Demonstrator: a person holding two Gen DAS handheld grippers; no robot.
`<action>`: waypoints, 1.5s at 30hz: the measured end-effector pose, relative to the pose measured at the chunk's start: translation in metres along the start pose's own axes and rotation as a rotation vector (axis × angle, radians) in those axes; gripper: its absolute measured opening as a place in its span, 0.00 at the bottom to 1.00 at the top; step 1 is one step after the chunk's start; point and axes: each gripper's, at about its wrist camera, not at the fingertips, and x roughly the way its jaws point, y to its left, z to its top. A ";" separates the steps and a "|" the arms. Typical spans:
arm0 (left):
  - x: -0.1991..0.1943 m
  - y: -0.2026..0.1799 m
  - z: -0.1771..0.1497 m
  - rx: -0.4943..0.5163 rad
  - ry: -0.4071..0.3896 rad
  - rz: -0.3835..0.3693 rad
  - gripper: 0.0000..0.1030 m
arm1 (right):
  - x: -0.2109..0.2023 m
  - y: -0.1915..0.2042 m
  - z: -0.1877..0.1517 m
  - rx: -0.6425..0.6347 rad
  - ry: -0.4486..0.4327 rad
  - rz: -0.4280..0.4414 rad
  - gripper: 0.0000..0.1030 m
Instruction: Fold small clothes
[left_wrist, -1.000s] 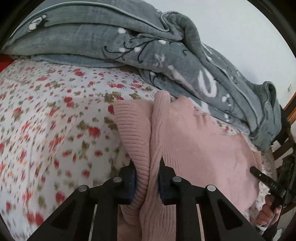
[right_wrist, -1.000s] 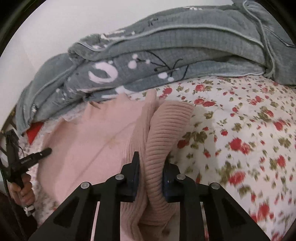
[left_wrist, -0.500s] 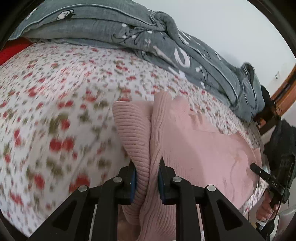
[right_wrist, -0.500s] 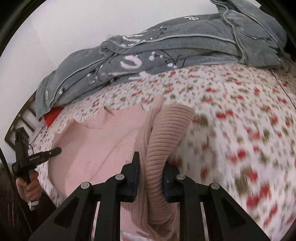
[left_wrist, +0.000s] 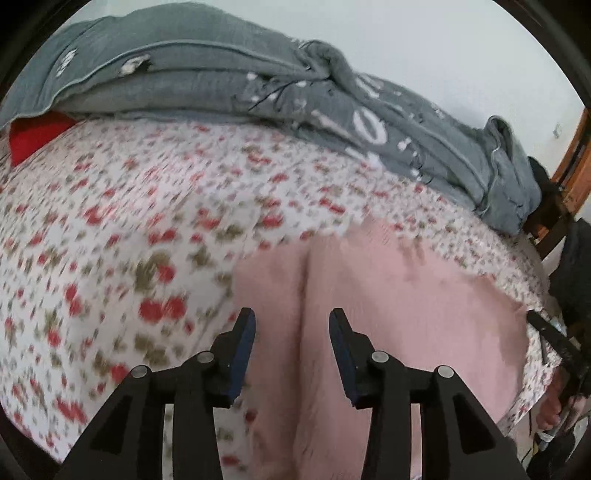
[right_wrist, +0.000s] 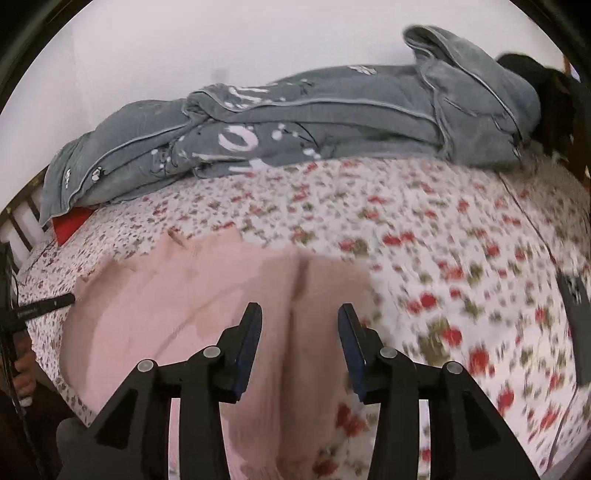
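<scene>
A pink knit garment lies spread on the floral bedsheet, with a soft crease running up its near edge. My left gripper hovers over that edge; its jaws are opening, and the pink cloth lies under the gap without the pads pressing on it. In the right wrist view the same garment fills the lower left. My right gripper stands over its near right edge, its jaws also opening and free of the cloth. Each view shows the other gripper at the frame's side, held by a hand.
A rumpled grey quilt is heaped along the far side of the bed by the wall. A red item peeks out under it. A wooden bed frame and a dark flat object lie at the right.
Both grippers were shut on the garment's ribbed fold and have let it go. Their jaws now stand apart and the fold has dropped flat onto the sheet.
</scene>
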 end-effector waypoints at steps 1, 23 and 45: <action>0.002 -0.003 0.005 0.009 -0.002 -0.013 0.38 | 0.008 0.004 0.006 -0.005 0.009 -0.002 0.41; 0.059 -0.011 0.037 -0.004 0.005 0.006 0.07 | 0.077 0.012 0.038 0.035 0.027 0.059 0.05; -0.001 0.012 -0.004 -0.058 0.007 0.030 0.28 | 0.005 0.066 -0.007 -0.078 0.020 -0.043 0.53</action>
